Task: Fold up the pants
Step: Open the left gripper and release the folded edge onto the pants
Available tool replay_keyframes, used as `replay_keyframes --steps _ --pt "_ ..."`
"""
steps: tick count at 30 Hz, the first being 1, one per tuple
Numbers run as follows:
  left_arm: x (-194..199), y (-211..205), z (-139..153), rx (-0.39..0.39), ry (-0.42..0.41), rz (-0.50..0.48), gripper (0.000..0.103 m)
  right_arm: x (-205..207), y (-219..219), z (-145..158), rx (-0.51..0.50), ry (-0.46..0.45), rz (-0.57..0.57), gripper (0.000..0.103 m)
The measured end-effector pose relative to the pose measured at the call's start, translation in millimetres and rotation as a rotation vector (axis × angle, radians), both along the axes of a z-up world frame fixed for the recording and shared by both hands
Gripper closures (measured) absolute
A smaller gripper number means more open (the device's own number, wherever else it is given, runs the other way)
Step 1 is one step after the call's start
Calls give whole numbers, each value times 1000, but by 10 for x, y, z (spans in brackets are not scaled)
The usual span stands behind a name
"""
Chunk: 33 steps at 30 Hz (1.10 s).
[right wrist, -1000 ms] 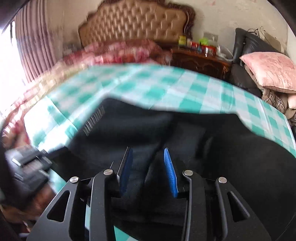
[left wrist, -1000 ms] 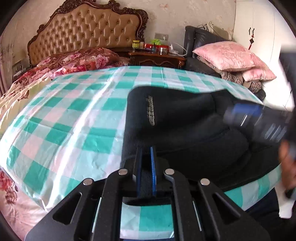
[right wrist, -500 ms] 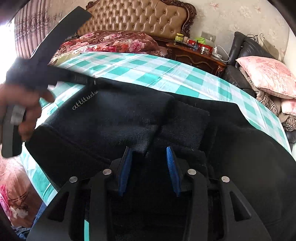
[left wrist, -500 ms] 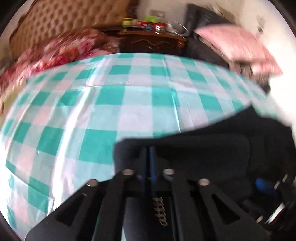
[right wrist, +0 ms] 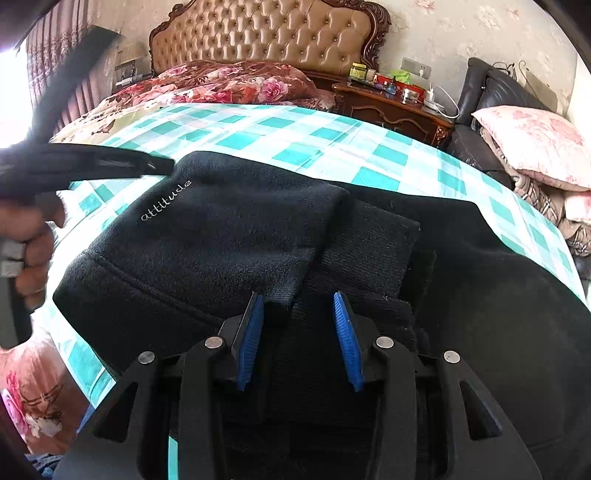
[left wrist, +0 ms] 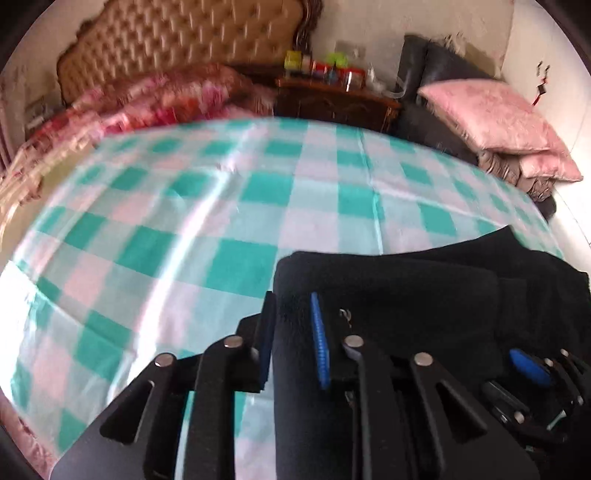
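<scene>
Closest to me, the left gripper [left wrist: 293, 314] has just been opening, black pants [right wrist: 229, 236] cloth between its parted jaws. Right gripper [right wrist: 299, 314] stands apart over the folded pants, on the checked sheet [right wrist: 295, 136] this side of the headboard [right wrist: 266, 33].

This is a bedroom in a home. A big bed with a soft tan headboard [right wrist: 269, 33] fills the top of the picture. A flowery blanket [right wrist: 221, 85] and a green checked sheet [right wrist: 280, 133] lie on it. A wooden bedside table [right wrist: 391, 107] and pink pillows [right wrist: 535, 144] sit at the right.
</scene>
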State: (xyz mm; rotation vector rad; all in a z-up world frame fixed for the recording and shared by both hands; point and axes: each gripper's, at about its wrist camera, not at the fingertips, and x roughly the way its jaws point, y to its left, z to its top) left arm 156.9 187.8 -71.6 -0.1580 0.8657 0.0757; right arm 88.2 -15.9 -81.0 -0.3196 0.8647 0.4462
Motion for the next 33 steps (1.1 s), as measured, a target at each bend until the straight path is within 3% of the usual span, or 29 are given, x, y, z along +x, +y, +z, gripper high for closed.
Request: replay_keyframes --steps 4,9,11,20,23,25,29,33 --pt "-469 -54 101 4 -73 -2 74 -7 3 -4 -2 -6 0 63" --pt "-626 -66 -377 -38 45 10 61 -12 9 -5 -5 -8 -3 62" --pt "-651 -42 -370 -61 29 38 60 -17 15 -5 -11 -12 -2 62" --pt "-1103 -254 -18 30 -115 -15 60 -40 31 -27 -20 -19 -8 61" --pt "-1131 -326 -233 38 -36 -46 53 -35 33 -19 -19 -20 -12 61" --pt "-1153 -308 -297 11 -54 -22 51 -38 42 -20 -24 -23 -12 61" --pt "-1133 -354 -300 53 -63 -25 50 -36 51 -22 -26 -20 -15 60" --pt "-1125 -290 -336 8 -67 -8 50 -56 84 -26 -50 -31 -13 60"
